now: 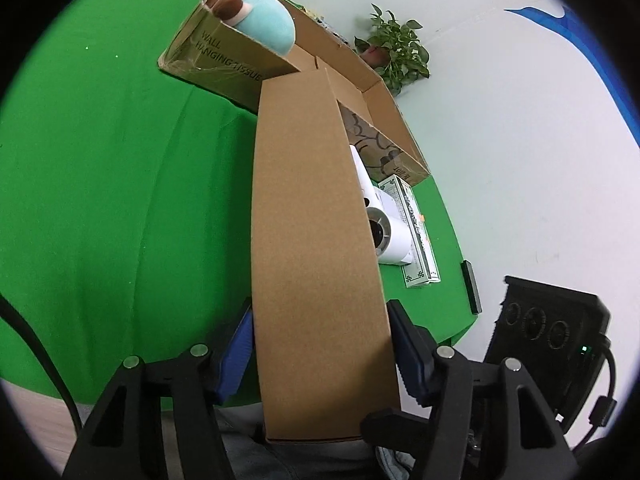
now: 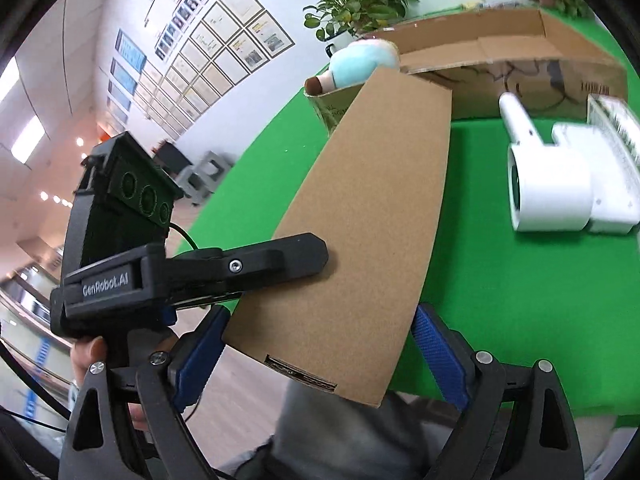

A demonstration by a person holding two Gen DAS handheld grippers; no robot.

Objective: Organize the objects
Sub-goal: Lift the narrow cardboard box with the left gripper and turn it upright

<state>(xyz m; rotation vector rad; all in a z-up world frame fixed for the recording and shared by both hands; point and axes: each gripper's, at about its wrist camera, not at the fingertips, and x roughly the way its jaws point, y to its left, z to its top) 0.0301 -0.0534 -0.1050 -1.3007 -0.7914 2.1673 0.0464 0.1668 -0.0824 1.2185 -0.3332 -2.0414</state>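
Note:
A long plain brown carton [image 1: 316, 240] runs from between my left gripper's [image 1: 320, 312] blue pads up to the rim of an open cardboard box [image 1: 224, 68], where its far end leans. My left gripper is shut on it, one pad on each side. In the right wrist view the same carton [image 2: 360, 220] lies between my right gripper's [image 2: 322, 312] pads, which stand just off its edges, open. A finger of the left gripper [image 2: 280, 256] lies across the carton's face. A turquoise plush toy [image 1: 268, 24] sits in the open box.
On the green tablecloth [image 1: 120, 200], right of the carton, lie a white hair-dryer-like device [image 2: 548, 192], a white patterned packet [image 1: 416, 232] and a black bar [image 1: 470, 286]. Potted plants [image 1: 396, 52] stand behind the box. The table edge is close below me.

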